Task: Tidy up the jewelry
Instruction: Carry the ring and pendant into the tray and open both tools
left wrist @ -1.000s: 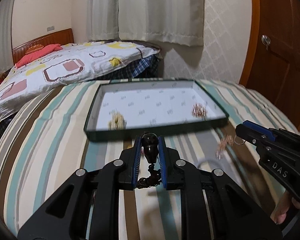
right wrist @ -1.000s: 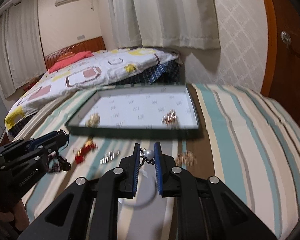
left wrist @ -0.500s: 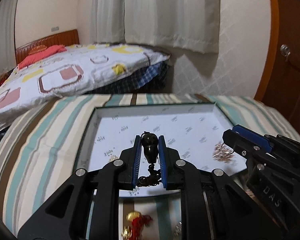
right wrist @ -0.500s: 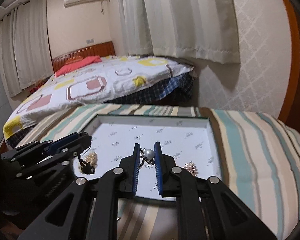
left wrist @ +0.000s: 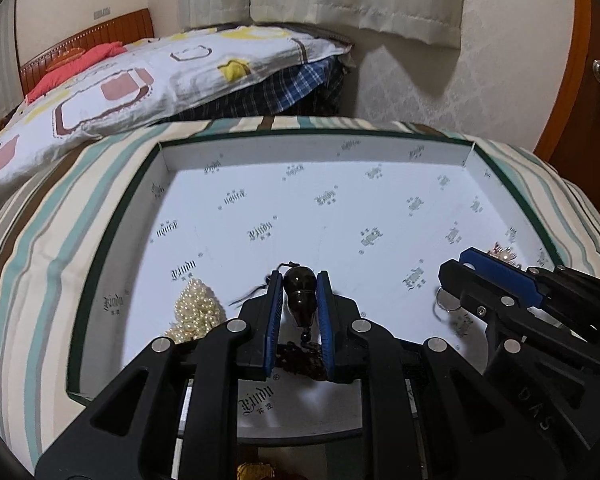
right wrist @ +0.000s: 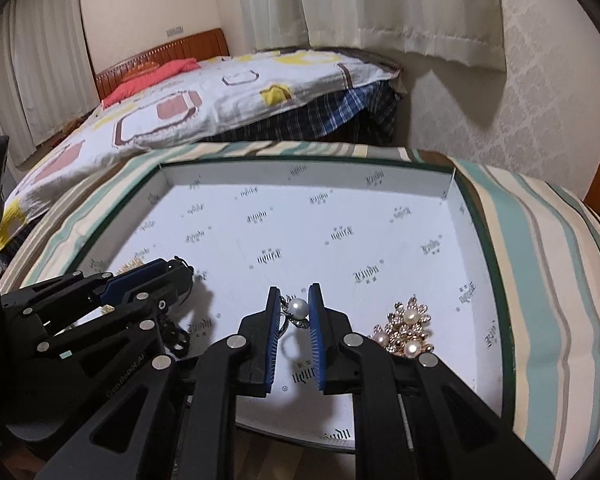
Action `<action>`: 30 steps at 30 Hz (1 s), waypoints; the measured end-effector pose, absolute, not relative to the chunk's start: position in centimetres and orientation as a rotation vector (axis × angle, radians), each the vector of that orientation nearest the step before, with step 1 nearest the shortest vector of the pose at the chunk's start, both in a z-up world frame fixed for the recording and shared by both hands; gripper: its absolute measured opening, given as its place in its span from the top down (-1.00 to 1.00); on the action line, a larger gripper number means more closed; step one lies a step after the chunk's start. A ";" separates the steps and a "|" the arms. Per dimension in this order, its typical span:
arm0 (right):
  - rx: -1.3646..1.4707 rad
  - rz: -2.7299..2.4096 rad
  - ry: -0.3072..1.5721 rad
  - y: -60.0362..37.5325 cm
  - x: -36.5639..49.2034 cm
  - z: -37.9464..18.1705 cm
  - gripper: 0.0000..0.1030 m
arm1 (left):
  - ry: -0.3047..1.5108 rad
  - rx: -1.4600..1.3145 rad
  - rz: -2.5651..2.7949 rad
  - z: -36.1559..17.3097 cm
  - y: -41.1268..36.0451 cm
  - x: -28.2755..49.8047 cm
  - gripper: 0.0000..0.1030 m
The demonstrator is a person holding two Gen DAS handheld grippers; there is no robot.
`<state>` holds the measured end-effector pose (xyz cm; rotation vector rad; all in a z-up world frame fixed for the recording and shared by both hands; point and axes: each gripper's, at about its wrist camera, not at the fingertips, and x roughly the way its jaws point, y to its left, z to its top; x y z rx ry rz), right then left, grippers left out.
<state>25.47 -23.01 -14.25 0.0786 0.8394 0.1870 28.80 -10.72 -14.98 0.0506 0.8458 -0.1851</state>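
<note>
- A bedroom: on the striped cloth lies a shallow white printed box lid with a dark green rim [left wrist: 112,236].
- The left gripper [left wrist: 299,308] clamps a dark brown bead pendant [left wrist: 300,292]; the right gripper [right wrist: 294,314] pinches a silver pearl ring [right wrist: 298,309].
- Lower both onto bare lid floor, apart from the white pearl cluster [left wrist: 196,312] and the gold pearl brooch [right wrist: 404,330], then release.
- A second ago both hung short of the lid; now they are over it.

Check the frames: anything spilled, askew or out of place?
One stray: a gold piece lies outside the tray, below its near edge. Pearl cluster and brooch sit inside. Both grippers hold pieces over it.
</note>
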 end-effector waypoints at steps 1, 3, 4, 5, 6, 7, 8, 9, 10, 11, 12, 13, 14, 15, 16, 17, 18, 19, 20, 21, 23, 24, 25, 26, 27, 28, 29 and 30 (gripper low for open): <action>0.081 0.188 0.848 -23.1 25.6 -14.4 0.71 | 0.861 0.046 -0.184 -15.2 -10.7 28.9 0.67; 0.090 0.188 0.862 -23.2 25.8 -14.6 0.71 | 0.876 0.032 -0.185 -15.4 -10.5 29.2 0.67; 0.092 0.185 0.863 -23.3 25.8 -14.6 0.71 | 0.880 0.030 -0.184 -15.5 -10.5 29.3 0.67; 0.092 0.183 0.864 -23.4 25.9 -14.6 0.70 | 0.882 0.030 -0.183 -15.5 -10.4 29.4 0.64; 0.090 0.181 0.867 -23.4 26.0 -14.8 0.67 | 0.884 0.029 -0.185 -15.5 -10.4 29.5 0.62; 0.089 0.180 0.869 -23.4 25.9 -14.8 0.62 | 0.883 0.032 -0.187 -15.5 -10.5 29.4 0.55; 0.088 0.178 0.869 -23.5 26.0 -14.9 0.60 | 0.883 0.035 -0.185 -15.5 -10.5 29.4 0.40; 0.089 0.178 0.871 -23.5 26.0 -14.9 0.56 | 0.883 0.036 -0.184 -15.5 -10.5 29.4 0.34; 0.091 0.179 0.872 -23.5 26.0 -14.9 0.55 | 0.883 0.035 -0.184 -15.5 -10.5 29.4 0.21; 0.091 0.179 0.868 -23.5 25.9 -14.8 0.54 | 0.881 0.032 -0.183 -15.5 -10.5 29.4 0.15; 0.090 0.179 0.866 -23.5 26.0 -14.8 0.52 | 0.881 0.028 -0.181 -15.5 -10.4 29.3 0.14; 0.089 0.180 0.865 -23.5 25.9 -14.7 0.51 | 0.880 0.026 -0.181 -15.4 -10.4 29.4 0.13; 0.087 0.179 0.864 -23.5 25.9 -14.8 0.50 | 0.880 0.025 -0.181 -15.4 -10.4 29.4 0.12; 0.084 0.178 0.860 -23.4 25.9 -14.7 0.49 | 0.879 0.025 -0.181 -15.4 -10.4 29.4 0.11; 0.085 0.178 0.859 -23.4 25.8 -14.7 0.48 | 0.875 0.025 -0.179 -15.3 -10.4 29.4 0.06; 0.084 0.178 0.857 -23.4 25.8 -14.6 0.47 | 0.871 0.026 -0.176 -15.3 -10.3 29.3 0.03; 0.084 0.176 0.852 -23.4 25.7 -14.5 0.47 | 0.867 0.027 -0.174 -15.2 -10.3 29.2 0.02; 0.084 0.174 0.848 -23.4 25.7 -14.4 0.47 | 0.858 0.027 -0.173 -15.0 -10.3 29.0 -0.02; 0.084 0.172 0.845 -23.5 25.7 -14.2 0.47 | 0.854 0.026 -0.175 -14.8 -10.2 29.0 -0.05; 0.084 0.170 0.840 -23.5 25.6 -14.1 0.46 | 0.848 0.024 -0.177 -14.6 -10.2 28.8 -0.06; 0.085 0.166 0.833 -23.6 25.2 -13.8 0.46 | 0.839 0.021 -0.178 -14.2 -10.2 28.6 -0.13; 0.085 0.163 0.828 -23.6 25.1 -13.6 0.45 | 0.831 0.019 -0.178 -13.9 -10.1 28.4 -0.15; 0.084 0.161 0.822 -23.7 24.9 -13.4 0.43 | 0.826 0.016 -0.179 -13.6 -10.0 28.3 -0.18; 0.084 0.159 0.819 -23.7 24.8 -13.3 0.41 | 0.822 0.014 -0.178 -13.4 -10.0 28.2 -0.19; 0.084 0.156 0.813 -23.7 24.6 -13.0 0.37 | 0.815 0.013 -0.175 -13.1 -9.9 28.0 -0.20; 0.084 0.154 0.808 -23.7 24.4 -12.8 0.35 | 0.806 0.013 -0.171 -12.8 -9.8 27.8 -0.23; 0.087 0.153 0.803 -23.8 24.2 -12.6 0.34 | 0.800 0.013 -0.169 -12.6 -9.7 27.6 -0.27; 0.090 0.151 0.796 -23.8 23.9 -12.3 0.31 | 0.791 0.013 -0.166 -12.3 -9.6 27.3 -0.28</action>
